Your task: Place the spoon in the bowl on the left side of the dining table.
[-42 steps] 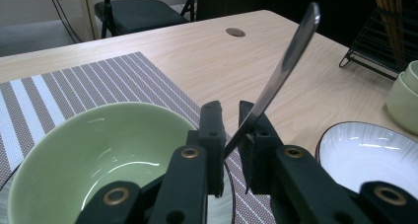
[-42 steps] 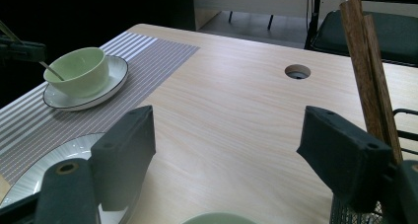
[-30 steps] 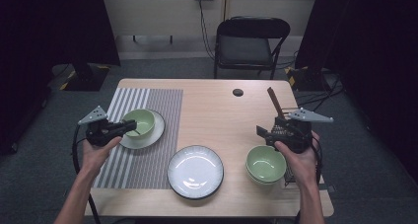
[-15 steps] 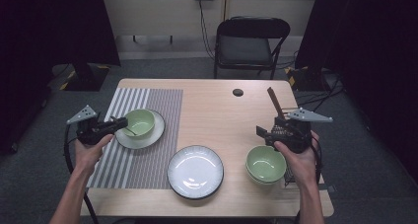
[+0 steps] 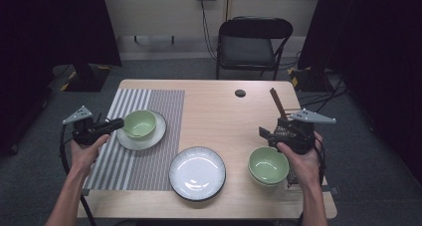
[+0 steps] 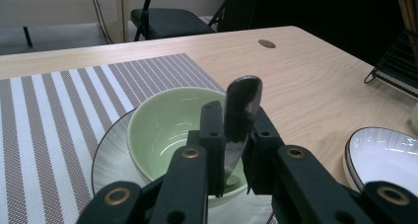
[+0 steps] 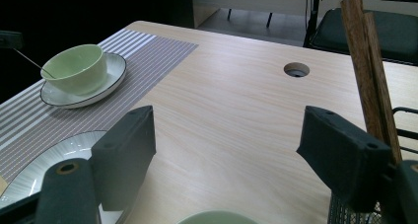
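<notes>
Spoon clamped in our left gripper, its bowl end inside the green bowl; right gripper gapes empty; next, we judge, let go.

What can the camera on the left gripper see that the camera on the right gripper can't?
The left gripper view shows the left gripper shut on a spoon that dips into the green bowl. The right gripper view shows the right gripper's open jaws and brown chopsticks in a wire holder. Both show that bowl on its plate, the striped mat and the table hole.
</notes>
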`<state>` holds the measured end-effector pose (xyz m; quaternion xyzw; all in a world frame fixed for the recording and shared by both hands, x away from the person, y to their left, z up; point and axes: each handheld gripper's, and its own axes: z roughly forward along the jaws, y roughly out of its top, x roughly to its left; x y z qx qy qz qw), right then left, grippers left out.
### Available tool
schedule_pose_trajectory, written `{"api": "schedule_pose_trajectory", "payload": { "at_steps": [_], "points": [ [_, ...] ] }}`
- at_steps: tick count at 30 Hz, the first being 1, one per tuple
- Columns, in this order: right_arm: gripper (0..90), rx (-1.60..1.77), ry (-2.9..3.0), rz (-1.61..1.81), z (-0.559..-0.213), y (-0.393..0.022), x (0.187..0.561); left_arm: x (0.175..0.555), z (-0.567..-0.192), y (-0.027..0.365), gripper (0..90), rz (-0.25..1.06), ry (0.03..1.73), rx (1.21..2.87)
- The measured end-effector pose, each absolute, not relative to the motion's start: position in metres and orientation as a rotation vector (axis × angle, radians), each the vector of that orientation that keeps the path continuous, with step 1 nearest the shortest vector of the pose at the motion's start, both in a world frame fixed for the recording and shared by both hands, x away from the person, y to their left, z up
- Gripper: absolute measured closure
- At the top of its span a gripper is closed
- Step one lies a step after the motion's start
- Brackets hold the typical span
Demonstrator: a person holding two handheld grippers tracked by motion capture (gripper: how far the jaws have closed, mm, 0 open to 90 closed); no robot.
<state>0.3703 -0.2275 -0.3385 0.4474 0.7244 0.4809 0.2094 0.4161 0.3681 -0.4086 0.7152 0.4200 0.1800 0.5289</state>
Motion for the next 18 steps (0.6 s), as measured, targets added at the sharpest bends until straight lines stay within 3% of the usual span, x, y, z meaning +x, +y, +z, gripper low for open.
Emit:
{"api": "schedule_pose_trajectory", "payload": {
  "at_steps": [18],
  "points": [
    [21.2,1.24,2.018,1.338,-0.338,-0.227,0.37,0.416,-0.397,0.371,80.0,0.48,0.991,1.706]
  ]
}}
